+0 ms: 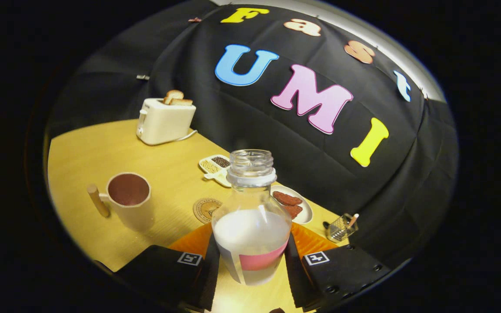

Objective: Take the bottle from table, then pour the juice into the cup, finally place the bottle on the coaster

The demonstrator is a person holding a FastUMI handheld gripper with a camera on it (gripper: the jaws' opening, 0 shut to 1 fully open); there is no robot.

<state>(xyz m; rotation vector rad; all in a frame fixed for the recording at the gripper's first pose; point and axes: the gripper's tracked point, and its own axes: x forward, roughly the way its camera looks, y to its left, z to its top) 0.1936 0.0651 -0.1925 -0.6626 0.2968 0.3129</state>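
Bottle gripped, cup ahead-left
The tool point(250, 256) clamps the upright bottle point(251, 226); the cup point(129, 198) stands at ten o'clock, mouth up.

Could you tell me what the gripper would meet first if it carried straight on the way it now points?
The gripper is shut on the open bottle. Pushed forward together, the bottle would probably reach the plate of brown pieces or the round coaster first; depth is unclear.
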